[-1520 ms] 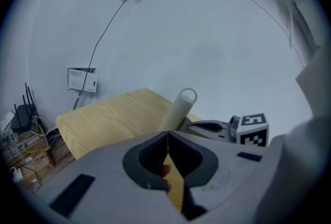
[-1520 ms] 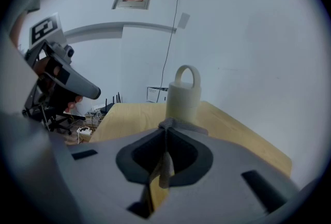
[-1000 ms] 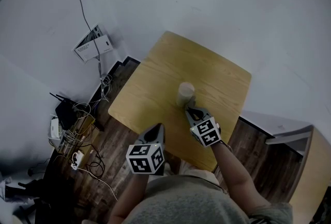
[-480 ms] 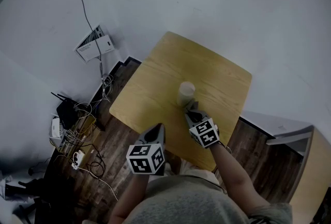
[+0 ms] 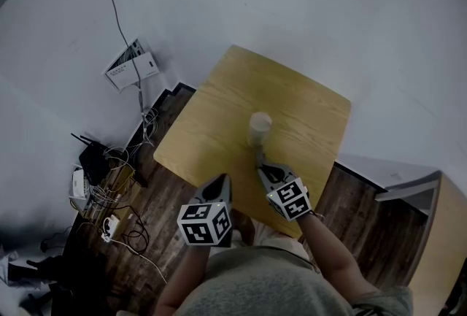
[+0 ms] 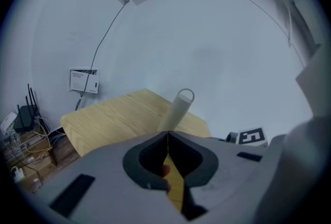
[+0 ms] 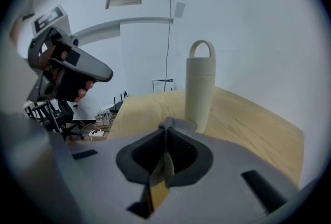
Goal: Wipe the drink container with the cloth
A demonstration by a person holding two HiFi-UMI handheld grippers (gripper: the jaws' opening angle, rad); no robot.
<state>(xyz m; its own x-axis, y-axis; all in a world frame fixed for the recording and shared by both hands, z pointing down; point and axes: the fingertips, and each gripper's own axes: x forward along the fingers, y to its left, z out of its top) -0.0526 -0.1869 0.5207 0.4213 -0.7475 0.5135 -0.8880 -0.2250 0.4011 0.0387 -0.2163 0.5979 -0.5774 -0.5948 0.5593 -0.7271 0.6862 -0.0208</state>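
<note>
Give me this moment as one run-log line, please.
left gripper: shut, empty | right gripper: shut on cloth, near bottle base | bottle: upright on table | cloth-bottle contact: unclear

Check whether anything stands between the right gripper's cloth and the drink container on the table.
Nothing visible does. The right gripper, shut on the cloth, points at the drink container from close by, with only bare table between them.

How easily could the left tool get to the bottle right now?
Probably easily: only bare table lies between the left tool and the bottle, and the right tool, gripping the cloth, sits beside that path.
</note>
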